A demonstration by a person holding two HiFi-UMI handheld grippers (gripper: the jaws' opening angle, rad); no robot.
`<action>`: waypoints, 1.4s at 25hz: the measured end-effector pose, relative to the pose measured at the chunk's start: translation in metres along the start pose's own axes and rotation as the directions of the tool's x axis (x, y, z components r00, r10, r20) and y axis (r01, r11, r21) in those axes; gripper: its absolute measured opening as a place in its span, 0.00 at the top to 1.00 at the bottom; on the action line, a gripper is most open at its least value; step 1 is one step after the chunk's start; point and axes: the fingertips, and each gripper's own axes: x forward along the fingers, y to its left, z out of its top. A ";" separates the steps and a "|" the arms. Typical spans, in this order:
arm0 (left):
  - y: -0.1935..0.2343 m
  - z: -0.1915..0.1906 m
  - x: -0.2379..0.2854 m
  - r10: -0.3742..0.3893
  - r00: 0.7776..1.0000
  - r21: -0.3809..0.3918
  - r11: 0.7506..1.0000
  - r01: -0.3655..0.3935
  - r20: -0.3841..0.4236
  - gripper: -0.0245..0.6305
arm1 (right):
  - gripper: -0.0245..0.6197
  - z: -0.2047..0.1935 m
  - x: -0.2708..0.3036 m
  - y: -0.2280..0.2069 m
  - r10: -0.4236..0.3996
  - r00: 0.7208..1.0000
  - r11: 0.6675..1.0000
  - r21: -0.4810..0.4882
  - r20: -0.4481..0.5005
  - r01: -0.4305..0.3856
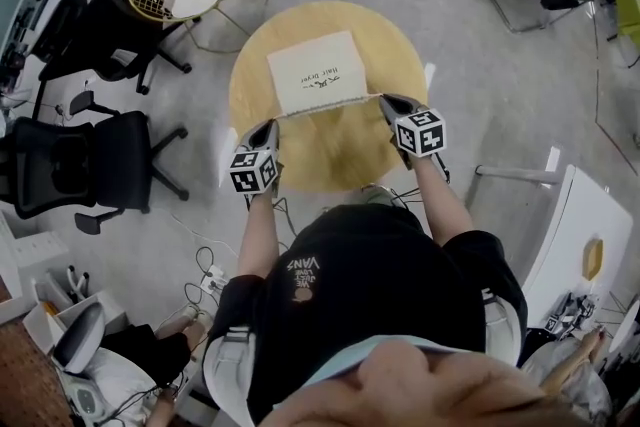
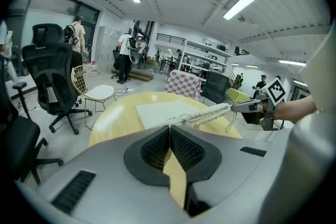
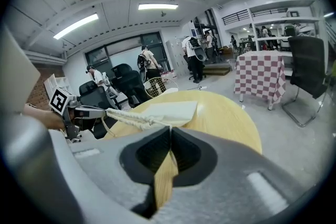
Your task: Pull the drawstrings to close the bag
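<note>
Your left gripper [image 1: 266, 129] is clamped shut on one end of the drawstring [image 1: 330, 106], and your right gripper [image 1: 389, 102] is clamped shut on the other. You hold them apart, toward the near edge of the table [image 1: 345, 157], so the drawstring runs taut along the mouth of the bag [image 1: 313, 67]. The bag lies flat around the middle of the table. Its mouth looks bunched along the string, so pulling further outward should finish cinching it.
</note>
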 end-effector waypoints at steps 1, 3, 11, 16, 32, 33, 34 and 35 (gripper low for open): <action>0.000 -0.001 -0.003 -0.001 1.000 -0.002 1.000 0.001 0.001 0.93 | 0.96 -0.002 -0.003 0.002 -0.007 1.000 1.000 0.003 0.002 0.007; -0.001 -0.003 -0.008 -0.005 1.000 -0.002 1.000 0.005 0.002 0.93 | 0.96 -0.005 -0.009 0.004 -0.021 1.000 1.000 0.012 0.004 0.021; 0.005 -0.004 -0.027 -0.009 1.000 0.005 1.000 0.009 0.013 0.93 | 0.96 -0.011 -0.023 0.015 -0.074 0.997 0.997 0.025 0.017 0.073; 0.006 -0.003 -0.035 -0.018 1.000 0.013 1.000 0.017 0.017 0.93 | 0.96 -0.014 -0.032 0.018 -0.101 0.995 0.994 0.044 0.025 0.100; 0.017 -0.020 -0.061 -0.027 0.999 0.020 0.999 0.027 0.021 0.93 | 0.96 -0.035 -0.055 0.033 -0.170 0.985 0.984 0.062 0.017 0.169; 0.016 -0.022 -0.063 -0.026 0.999 0.017 1.000 0.026 0.021 0.93 | 0.96 -0.037 -0.058 0.033 -0.173 0.985 0.983 0.066 0.015 0.172; 0.016 -0.024 -0.064 -0.025 0.999 0.015 1.000 0.025 0.022 0.93 | 0.96 -0.039 -0.060 0.033 -0.176 0.984 0.982 0.069 0.015 0.175; 0.016 -0.025 -0.066 -0.025 0.999 0.013 1.000 0.025 0.023 0.93 | 0.96 -0.041 -0.062 0.034 -0.179 0.984 0.982 0.071 0.016 0.177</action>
